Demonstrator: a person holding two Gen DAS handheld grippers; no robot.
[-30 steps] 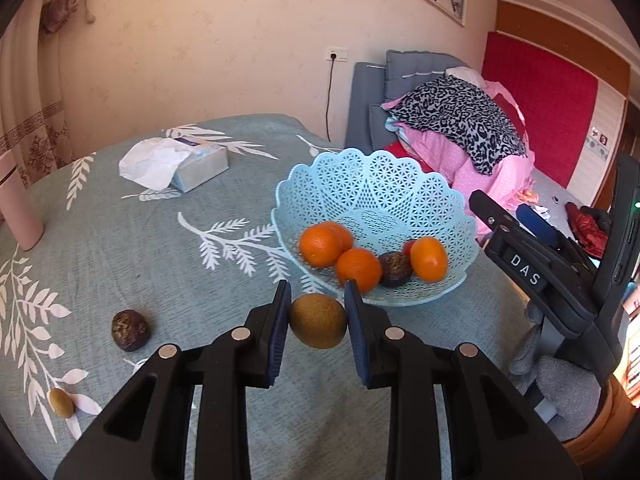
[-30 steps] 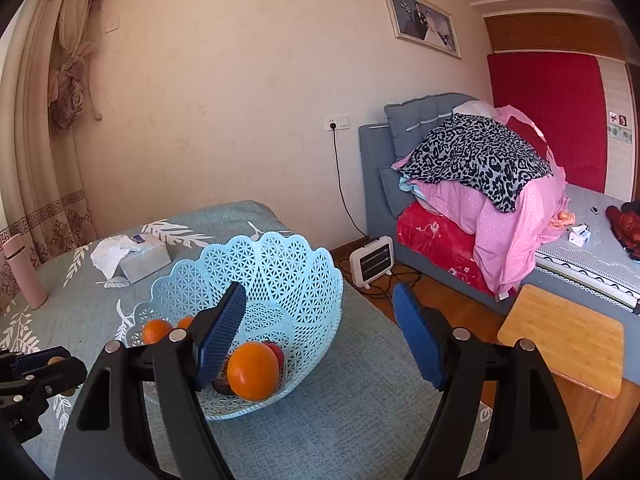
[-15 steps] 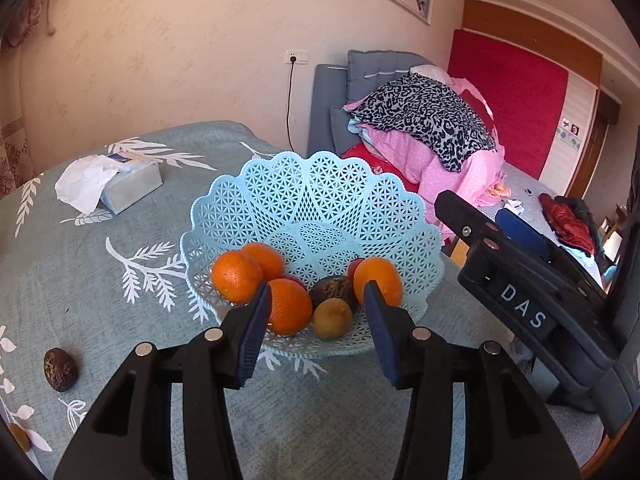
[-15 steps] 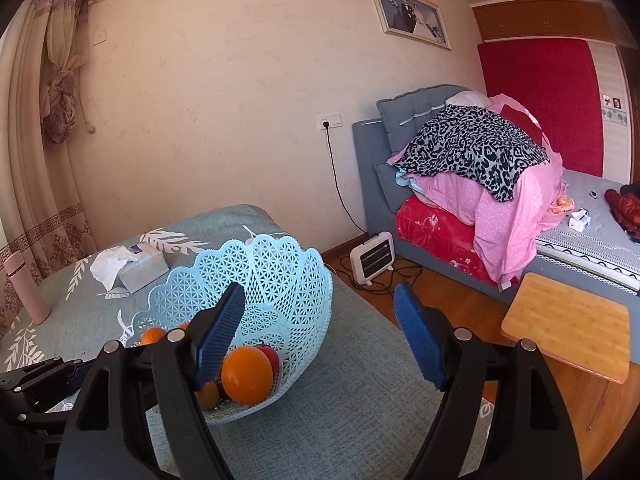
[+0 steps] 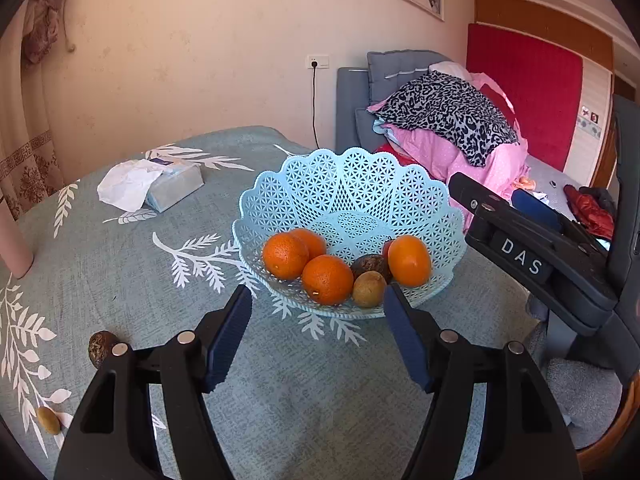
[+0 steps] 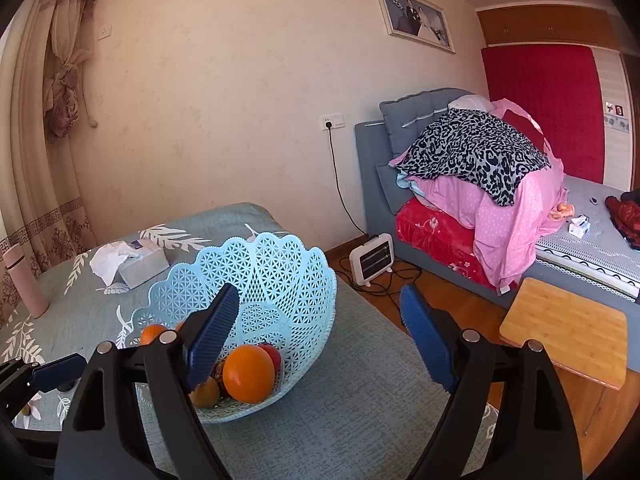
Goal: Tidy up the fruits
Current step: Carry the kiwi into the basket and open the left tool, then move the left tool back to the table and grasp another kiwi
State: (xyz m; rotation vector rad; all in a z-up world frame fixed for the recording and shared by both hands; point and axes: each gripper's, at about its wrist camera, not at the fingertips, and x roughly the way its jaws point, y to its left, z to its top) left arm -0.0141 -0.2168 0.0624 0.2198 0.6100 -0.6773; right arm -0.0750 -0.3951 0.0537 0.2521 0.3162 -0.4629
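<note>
A light-blue lattice basket [image 5: 348, 160] stands on the teal tablecloth and holds three oranges [image 5: 327, 279], a dark passion fruit [image 5: 370, 265], something red behind, and a brown kiwi [image 5: 369, 289] at its front. My left gripper [image 5: 317, 292] hovers just before the basket's near rim, its jaws opening with nothing between them. A second passion fruit [image 5: 100, 348] and a small tan fruit [image 5: 49, 420] lie on the cloth at the left. My right gripper [image 6: 320, 294] hangs by the basket's [image 6: 280, 264] right side, its jaws also opening and empty.
A tissue box [image 5: 160, 184] sits at the table's back and a pink bottle [image 5: 12, 240] at its left edge. Past the table's right edge are a bed piled with bedding [image 6: 480, 184], a small heater [image 6: 372, 258] and a wooden stool [image 6: 568, 328].
The left gripper carried the kiwi to the basket, opened and let it go; the kiwi now lies in the basket. The right gripper's jaws have spread slightly wider.
</note>
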